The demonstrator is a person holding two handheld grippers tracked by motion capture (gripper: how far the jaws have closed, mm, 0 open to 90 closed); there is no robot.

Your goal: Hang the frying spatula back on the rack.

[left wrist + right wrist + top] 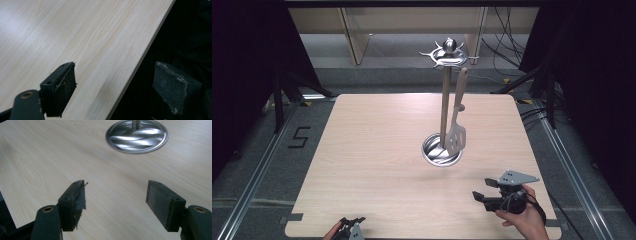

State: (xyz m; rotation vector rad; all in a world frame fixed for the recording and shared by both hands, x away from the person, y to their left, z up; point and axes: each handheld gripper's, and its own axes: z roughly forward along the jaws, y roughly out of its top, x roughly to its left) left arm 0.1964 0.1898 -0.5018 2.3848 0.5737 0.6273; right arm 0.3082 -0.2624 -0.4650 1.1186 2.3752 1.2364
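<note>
A right hand-held gripper [479,192] hovers low over the near right part of a pale wooden desk [377,165], its two black jaws spread wide with nothing between them — in the right gripper view [115,202] only bare wood grain lies in the gap. Ahead of those jaws, a little to their right and well apart from them, stands a metal utensil stand [445,107]: a round, shiny base [137,136] flat on the desk, an upright pole rising from its middle, and a ring of hooks at the top. A slotted spatula [456,120] with a pale handle hangs from one hook, its blade dangling just above the base, on the pole's right as seen from above. The person's right hand [524,215] grips the tool from behind. At the desk's near left edge sits the left hand-held gripper [352,227], far from the stand; in the left gripper view [112,85] its jaws also stand apart and empty — one over the wood, the other out past the desk's edge against dark ground.
</note>
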